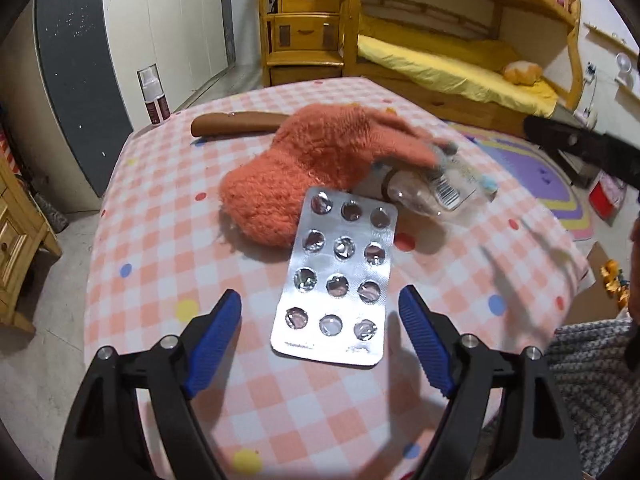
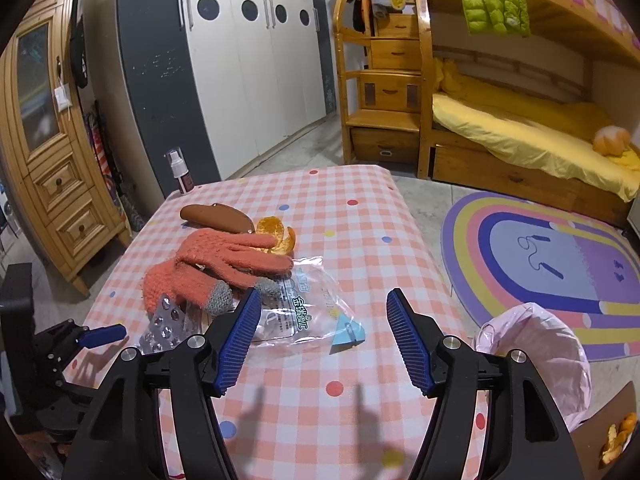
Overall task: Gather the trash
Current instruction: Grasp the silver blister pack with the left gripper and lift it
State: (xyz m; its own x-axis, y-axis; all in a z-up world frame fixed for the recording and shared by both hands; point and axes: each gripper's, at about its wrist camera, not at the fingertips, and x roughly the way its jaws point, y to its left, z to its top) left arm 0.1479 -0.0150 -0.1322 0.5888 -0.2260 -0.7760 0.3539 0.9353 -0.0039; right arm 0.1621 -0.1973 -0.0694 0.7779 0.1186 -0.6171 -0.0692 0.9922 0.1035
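Note:
A silver empty pill blister pack (image 1: pixel 338 276) lies on the checked tablecloth (image 1: pixel 152 208), between and just ahead of my open left gripper (image 1: pixel 320 304). It also shows in the right wrist view (image 2: pixel 168 328). A clear plastic wrapper (image 1: pixel 436 188) lies beyond it, partly under an orange glove (image 1: pixel 312 160). In the right wrist view my right gripper (image 2: pixel 320 312) is open and empty above the table, the wrapper (image 2: pixel 304 308) just ahead of it. An orange peel (image 2: pixel 276 236) lies behind the glove (image 2: pixel 224 264). The left gripper (image 2: pixel 100 336) shows at the left.
A brown glasses case (image 2: pixel 216 216) and a spray bottle (image 2: pixel 180 172) stand at the table's far side. A bin lined with a pink bag (image 2: pixel 536 352) stands on the floor right of the table. More peel (image 2: pixel 618 436) lies at the lower right. A bunk bed (image 2: pixel 520 132) is behind.

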